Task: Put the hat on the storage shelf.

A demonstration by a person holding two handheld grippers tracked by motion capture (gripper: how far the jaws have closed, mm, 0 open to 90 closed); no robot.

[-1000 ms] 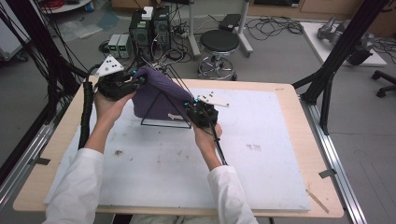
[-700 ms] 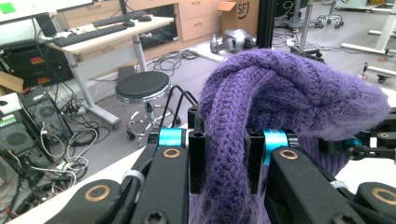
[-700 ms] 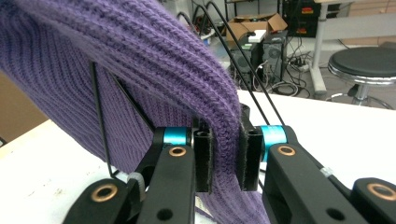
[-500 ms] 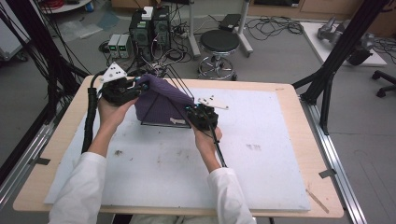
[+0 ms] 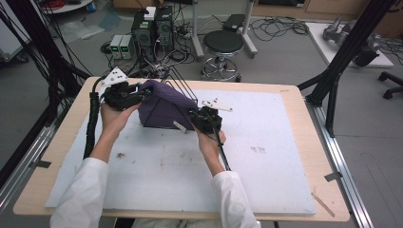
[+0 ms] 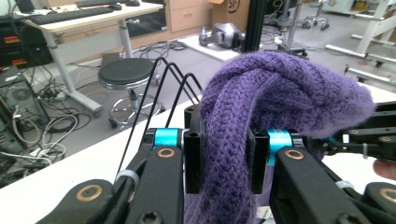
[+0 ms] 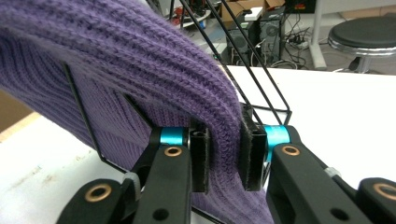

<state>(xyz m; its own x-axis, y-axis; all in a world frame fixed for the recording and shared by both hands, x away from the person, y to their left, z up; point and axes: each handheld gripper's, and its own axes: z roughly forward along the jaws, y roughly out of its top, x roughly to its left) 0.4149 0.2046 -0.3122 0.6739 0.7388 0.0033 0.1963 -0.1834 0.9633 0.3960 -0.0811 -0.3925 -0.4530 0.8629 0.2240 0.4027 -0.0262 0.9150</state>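
**Ana:** Knitwear first: where is that purple ribbed knitted cloth?

**Ben:** Draped over a black wire rack near the far left part of the white mat on the wooden table. It stands up like a tent over the wires and is not lying flat.

**Ana:** And the left gripper?

**Ben:** Its jaws are closed most of the way on a thick fold of the cloth at the far left end. In the left gripper view the bunched knit sits squarely between the two pads, filling the gap.

**Ana:** The right gripper?

**Ben:** Likewise nearly closed, pinching the cloth's near right edge. In the right gripper view a ridge of knit runs between the pads, with the rack's wires rising just beyond.

**Ana:** Why hold it at two ends?

**Ben:** My guess is to keep the fabric spread and taut, so it can be guided over the wires without snagging.
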